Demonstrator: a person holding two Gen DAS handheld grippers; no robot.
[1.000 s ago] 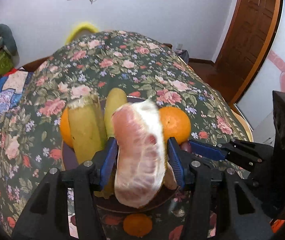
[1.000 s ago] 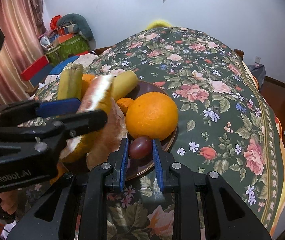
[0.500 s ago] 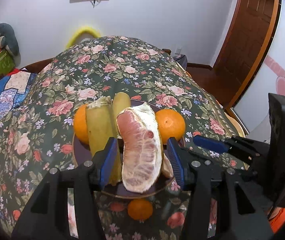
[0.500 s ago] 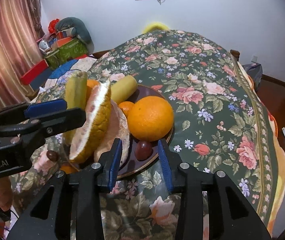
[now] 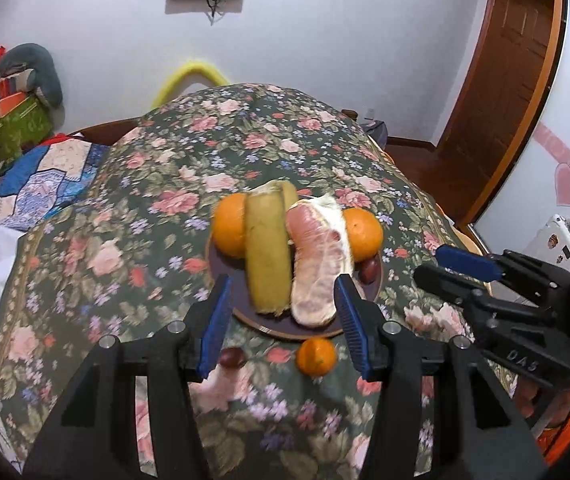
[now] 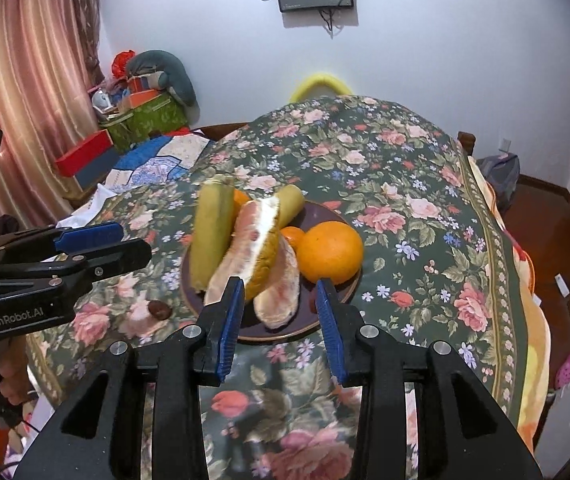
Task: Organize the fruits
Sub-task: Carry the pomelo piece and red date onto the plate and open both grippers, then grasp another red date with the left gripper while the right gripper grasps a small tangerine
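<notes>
Brown plate [image 5: 221, 264] holds pomelo [image 5: 319, 264], oranges, bananas; left gripper [image 5: 283, 322] and right gripper [image 6: 281, 322] hover above, jaws apart, empty.

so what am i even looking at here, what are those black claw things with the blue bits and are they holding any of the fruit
There is no robot here. A person carries a hand-held claw in each hand, and each claw has a wide-angle camera looking forward along its two blue-padded fingers. One picture is from the left claw, the other from the right claw; each also catches the other claw at its edge.

Below them is a surface under a floral cloth. On it sits a dark plate with two oranges, green-yellow fruit pieces, a peeled pomelo segment and a small dark red fruit. A small mandarin and another dark fruit lie on the cloth off the plate.

Neither claw holds anything: both are open, with only air between the pads. The right claw's jaws have just been opening.
</notes>
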